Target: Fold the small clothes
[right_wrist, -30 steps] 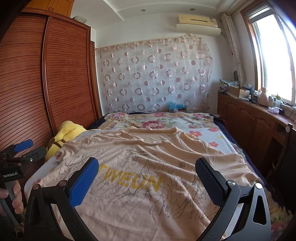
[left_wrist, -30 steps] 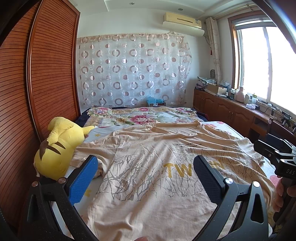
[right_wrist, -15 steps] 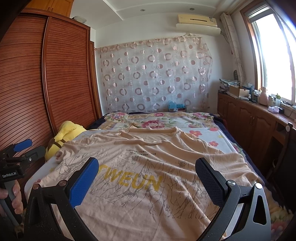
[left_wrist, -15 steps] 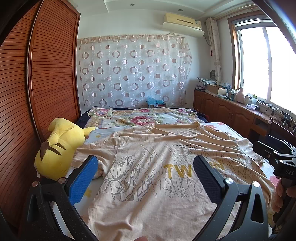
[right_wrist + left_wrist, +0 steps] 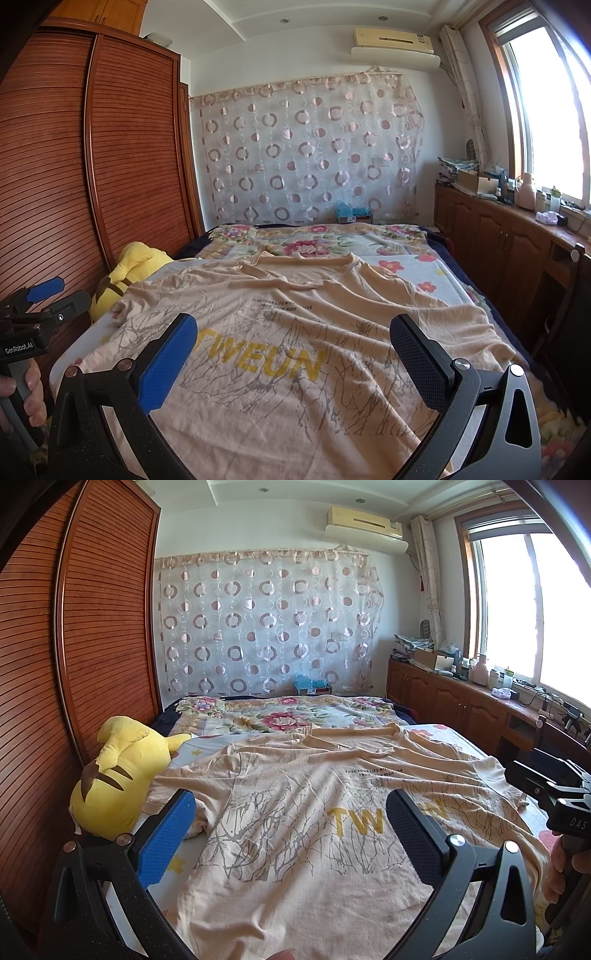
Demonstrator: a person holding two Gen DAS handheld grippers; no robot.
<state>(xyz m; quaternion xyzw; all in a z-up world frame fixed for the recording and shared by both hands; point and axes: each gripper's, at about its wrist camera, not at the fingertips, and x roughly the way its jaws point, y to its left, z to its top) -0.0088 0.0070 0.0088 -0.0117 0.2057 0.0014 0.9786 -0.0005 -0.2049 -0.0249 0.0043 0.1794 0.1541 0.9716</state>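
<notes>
Beige T-shirt spread flat on bed, hem near. Left hand-held gripper and right hand-held gripper both hover above it, jaws apart, empty. Risk: thin fabric, pinch could catch bedsheet too; yellow plush toy touching left sleeve may snag fold.

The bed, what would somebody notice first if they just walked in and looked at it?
Probably the big peach T-shirt with yellow letters, spread flat across the bed. Next, the bright yellow plush toy lying at the bed's left edge, against the brown wardrobe. Both the left gripper and right gripper hover open over the shirt's near end, holding nothing.
</notes>
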